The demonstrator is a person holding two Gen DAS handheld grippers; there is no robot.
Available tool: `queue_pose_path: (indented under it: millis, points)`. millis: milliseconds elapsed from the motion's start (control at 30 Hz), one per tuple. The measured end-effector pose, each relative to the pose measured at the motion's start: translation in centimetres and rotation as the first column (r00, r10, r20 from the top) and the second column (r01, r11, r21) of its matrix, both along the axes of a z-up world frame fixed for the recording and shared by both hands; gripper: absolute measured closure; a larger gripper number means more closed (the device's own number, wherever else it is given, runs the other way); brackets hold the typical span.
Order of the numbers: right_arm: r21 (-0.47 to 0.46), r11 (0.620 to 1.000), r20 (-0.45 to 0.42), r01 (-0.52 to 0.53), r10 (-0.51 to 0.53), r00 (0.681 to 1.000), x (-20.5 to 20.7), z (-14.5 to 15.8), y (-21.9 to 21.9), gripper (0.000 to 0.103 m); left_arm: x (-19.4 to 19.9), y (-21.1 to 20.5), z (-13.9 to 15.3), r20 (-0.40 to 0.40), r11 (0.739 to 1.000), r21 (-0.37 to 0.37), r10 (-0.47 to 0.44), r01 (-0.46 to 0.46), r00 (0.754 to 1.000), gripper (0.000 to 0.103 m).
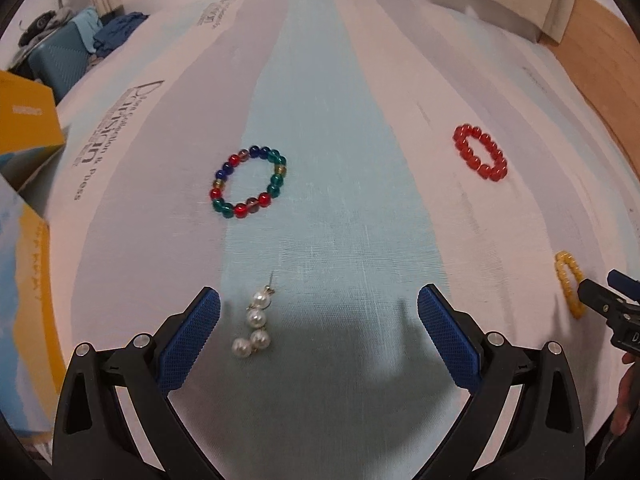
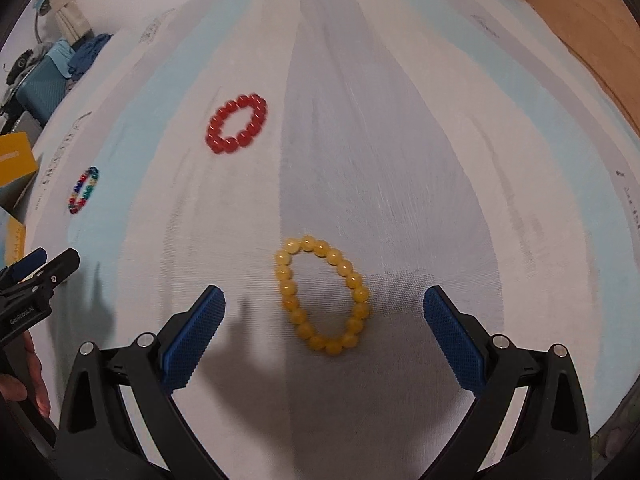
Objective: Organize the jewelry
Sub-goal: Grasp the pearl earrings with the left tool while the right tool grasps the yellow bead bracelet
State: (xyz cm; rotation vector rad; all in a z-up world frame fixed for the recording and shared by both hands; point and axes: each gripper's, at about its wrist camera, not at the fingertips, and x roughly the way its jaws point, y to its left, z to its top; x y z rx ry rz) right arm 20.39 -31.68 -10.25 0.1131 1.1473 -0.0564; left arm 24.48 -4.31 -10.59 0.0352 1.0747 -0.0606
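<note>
Left wrist view: a pale blue-and-white striped cloth (image 1: 340, 160) carries a multicoloured glass-bead bracelet (image 1: 249, 181) and red bead bracelet (image 1: 480, 157); only here, a pearl drop earring (image 1: 254, 326) lies between the left gripper's (image 1: 319, 332) spread fingers. Right wrist view: a yellow bead bracelet (image 2: 322, 294) lies between the right gripper's (image 2: 324, 334) spread fingers; wooden floor (image 2: 592, 20) at right.

striped cloth (image 1: 320, 128) | yellow box (image 1: 28, 120) | blue suitcase (image 1: 60, 64)

— Where do your left tongs (image 1: 318, 316) sit?
— Over the striped cloth (image 1: 340, 208); the pearl earring (image 1: 254, 326) lies between them, nearer your left pad, the mixed-bead bracelet (image 1: 248, 182) beyond it.
— And your right tongs (image 2: 324, 318)?
— The amber bracelet (image 2: 322, 294) lies between them; the bead bracelet (image 2: 237, 123) sits farther out, to the left.
</note>
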Motion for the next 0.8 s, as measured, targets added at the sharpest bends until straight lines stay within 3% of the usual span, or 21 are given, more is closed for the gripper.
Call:
queue_pose_path:
  millis: [433,633,800]
  points:
    - [0.021,1.000,-0.053,0.002,-0.001,0.999,0.4,-3.0,-0.7,0.019,1.0,-0.4,-2.8,-0.021,1.000,0.021,0.001,0.000,1.000,0.010]
    - [0.024,1.000,-0.050,-0.005,0.007,0.999,0.4,-3.0,-0.4,0.039,0.8,-0.6,-3.0,-0.028,1.000,0.012,-0.022,0.022,0.999,0.026]
    - [0.024,0.999,-0.052,-0.024,0.025,0.998,0.2,-2.9,-0.4,0.065,0.6,-0.5,-2.9,-0.035,1.000,-0.010,-0.011,0.011,0.999,0.046]
